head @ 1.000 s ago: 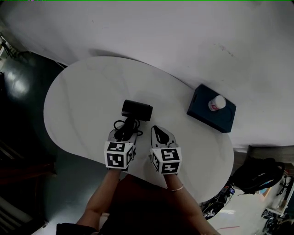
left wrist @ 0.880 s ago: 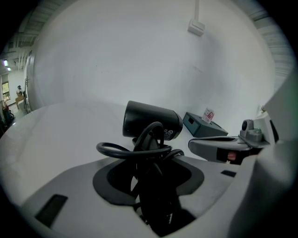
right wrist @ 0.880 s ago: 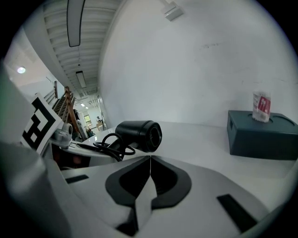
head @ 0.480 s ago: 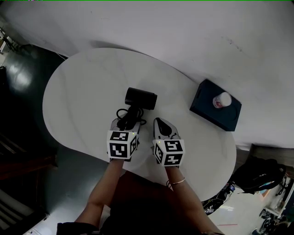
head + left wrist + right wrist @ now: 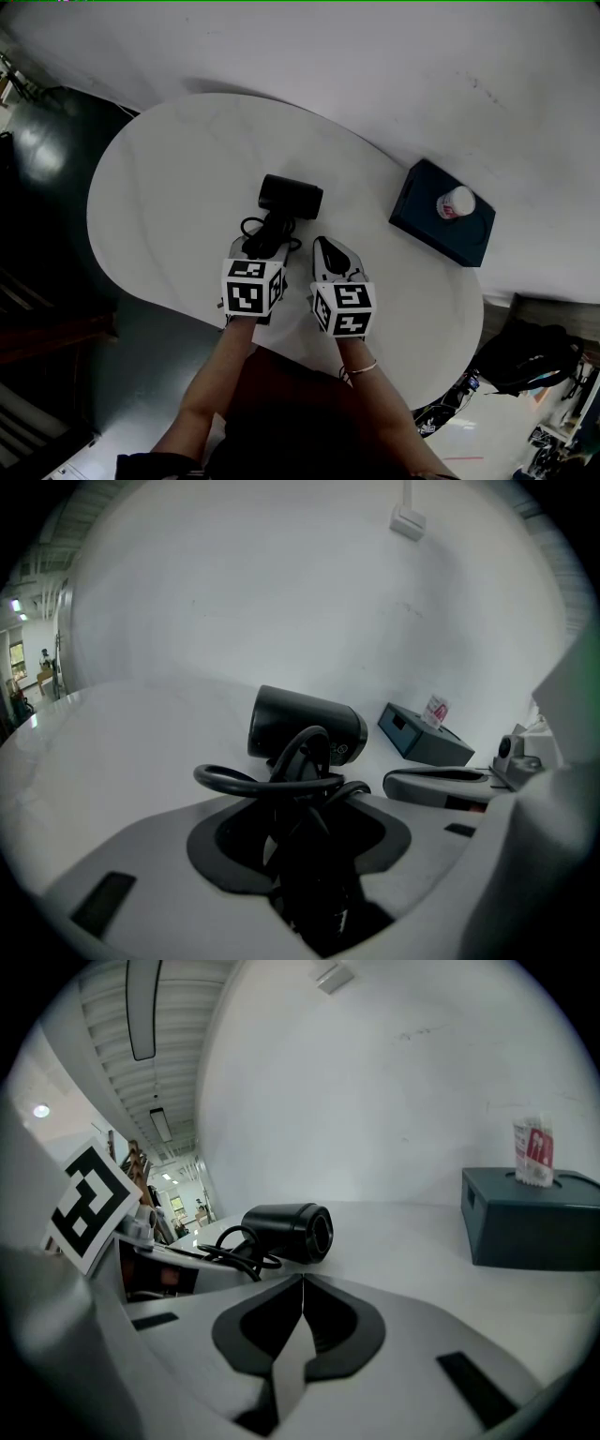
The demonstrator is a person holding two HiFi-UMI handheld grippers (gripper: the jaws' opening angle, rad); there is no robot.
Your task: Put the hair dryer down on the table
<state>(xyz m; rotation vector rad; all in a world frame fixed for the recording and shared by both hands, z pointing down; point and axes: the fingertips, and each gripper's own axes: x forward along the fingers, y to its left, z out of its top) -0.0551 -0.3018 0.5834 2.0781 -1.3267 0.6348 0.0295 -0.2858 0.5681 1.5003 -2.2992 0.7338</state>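
Note:
A black hair dryer (image 5: 291, 195) with its cord looped round the handle lies low over the white oval table (image 5: 159, 197). Its barrel points right. My left gripper (image 5: 266, 242) is shut on the handle and cord. In the left gripper view the dryer (image 5: 305, 726) juts out past the left gripper (image 5: 302, 808), and the cord fills the gap between the jaws. Whether the barrel touches the tabletop I cannot tell. My right gripper (image 5: 322, 247) sits just right of the left one, shut and empty. In the right gripper view the right gripper (image 5: 302, 1281) has the dryer (image 5: 286, 1230) ahead on the left.
A dark blue tissue box (image 5: 441, 225) with a white tissue sticking out stands at the table's right, against the white wall; it also shows as the box (image 5: 427, 741) and the box (image 5: 534, 1218). The table's front edge runs just under my grippers. A black bag (image 5: 525, 361) lies on the floor at right.
The left gripper has carried the hair dryer a little farther from the front edge toward the table's middle. The right gripper has followed alongside, still shut.

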